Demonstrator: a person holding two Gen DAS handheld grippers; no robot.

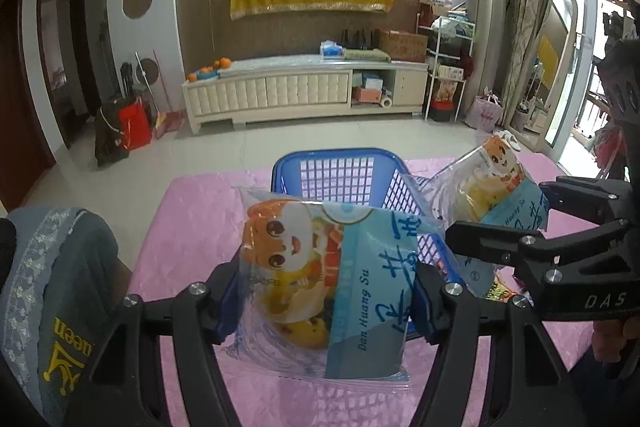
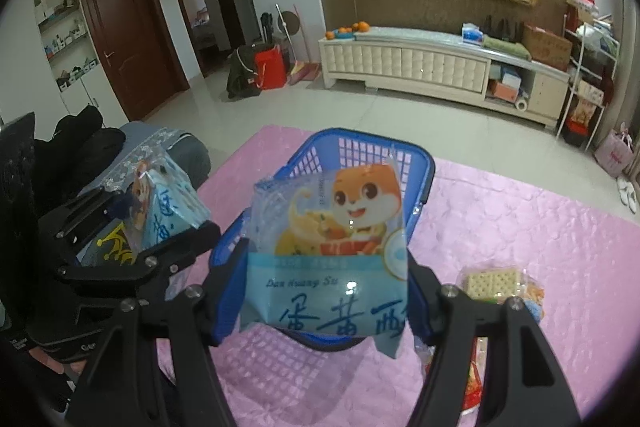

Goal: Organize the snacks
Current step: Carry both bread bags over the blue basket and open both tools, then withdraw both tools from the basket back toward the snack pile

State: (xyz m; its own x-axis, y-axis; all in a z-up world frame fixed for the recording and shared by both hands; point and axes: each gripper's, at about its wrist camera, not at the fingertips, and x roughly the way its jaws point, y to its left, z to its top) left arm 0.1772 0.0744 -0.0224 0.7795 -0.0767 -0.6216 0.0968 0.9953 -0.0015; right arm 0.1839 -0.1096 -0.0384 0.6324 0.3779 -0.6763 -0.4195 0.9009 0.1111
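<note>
My left gripper (image 1: 324, 303) is shut on a blue snack bag with a cartoon squirrel (image 1: 320, 275), held in front of the blue mesh basket (image 1: 340, 171) on the pink cloth. My right gripper (image 2: 328, 303) is shut on a second squirrel snack bag (image 2: 332, 259), held just above the near rim of the same basket (image 2: 372, 151). In the left wrist view the right gripper (image 1: 500, 223) shows at the right with its bag (image 1: 492, 179). In the right wrist view the left gripper (image 2: 160, 227) appears at the left with its bag (image 2: 164, 203).
A pack of crackers (image 2: 492, 283) and other wrapped snacks (image 2: 476, 375) lie on the pink cloth (image 2: 540, 227) right of the basket. A grey cushion (image 1: 52, 291) sits at the table's left edge. Beyond are a tiled floor and a white cabinet (image 1: 304, 91).
</note>
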